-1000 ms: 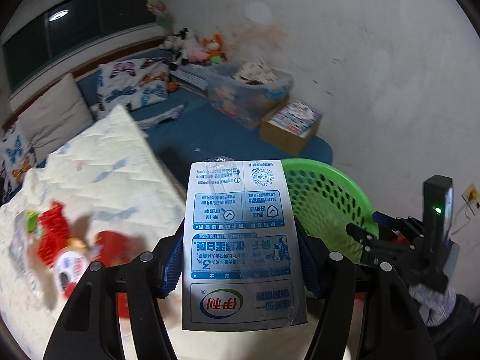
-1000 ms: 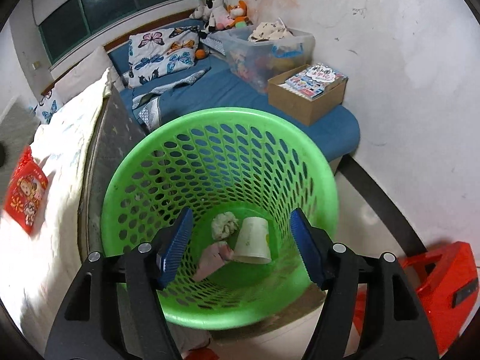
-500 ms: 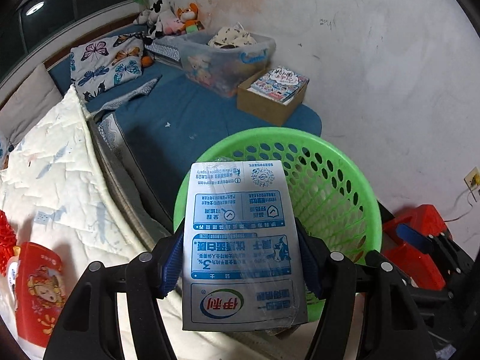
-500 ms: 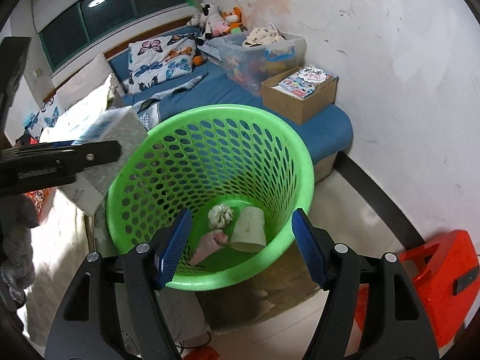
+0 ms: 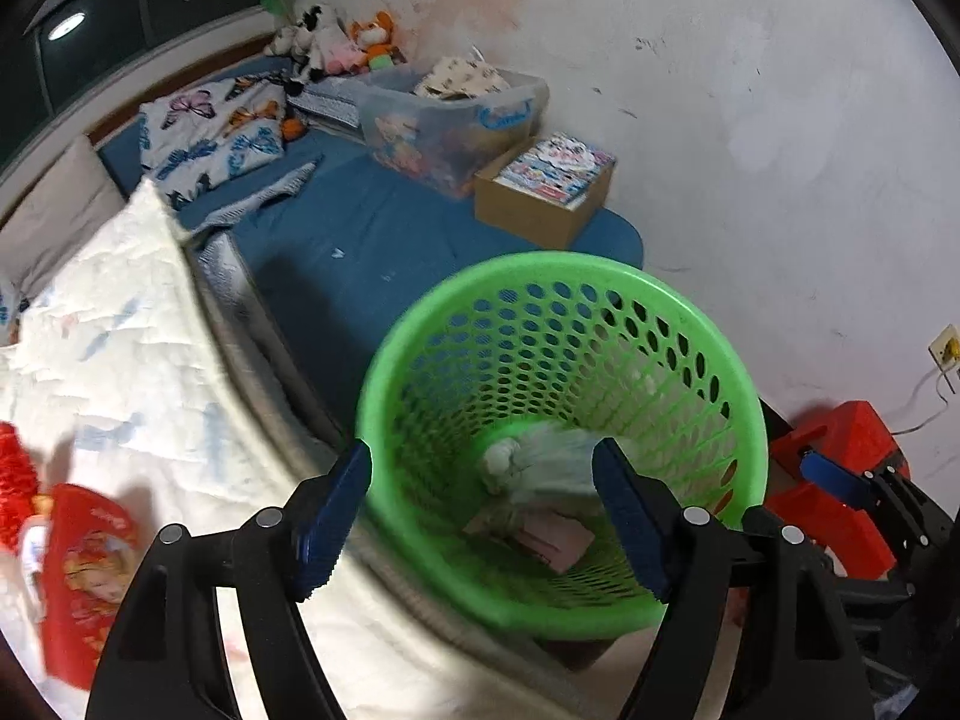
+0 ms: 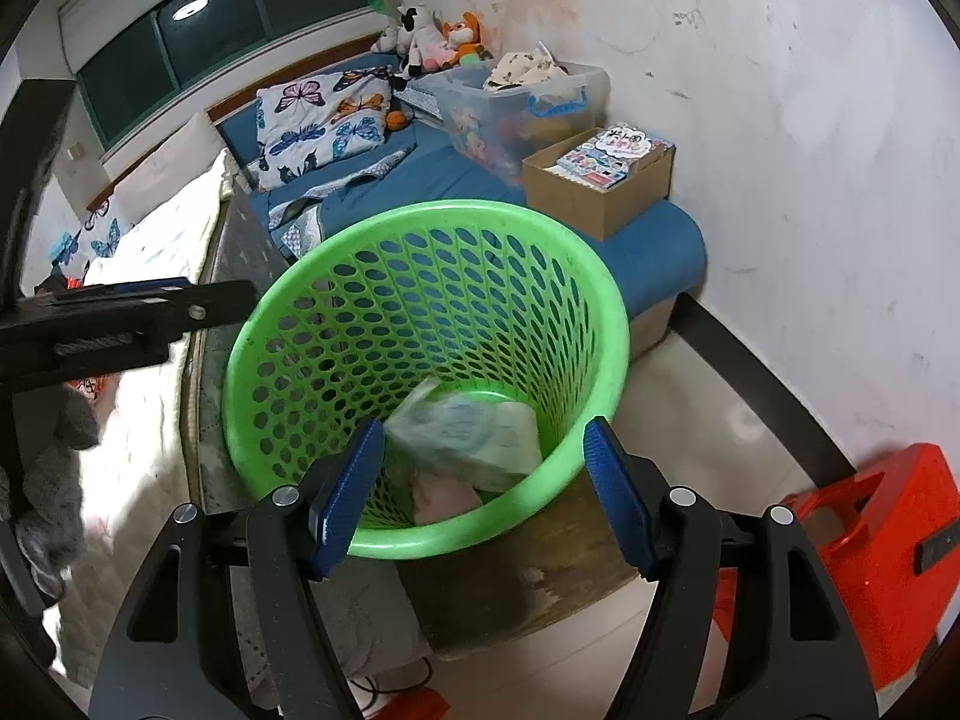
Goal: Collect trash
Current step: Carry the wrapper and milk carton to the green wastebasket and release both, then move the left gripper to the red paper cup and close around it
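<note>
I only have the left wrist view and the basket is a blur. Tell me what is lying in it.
Observer: In the right wrist view, a pale crumpled pouch lies on top inside the green basket, with something pink under it.
Operator: Report the right gripper.
Observer: The right gripper is open and holds nothing. It hangs at the basket's near rim.
Operator: Say where my left gripper sits from that side.
Observer: The left gripper comes in from the left. Its tip is up by the basket's left rim, not down inside.
</note>
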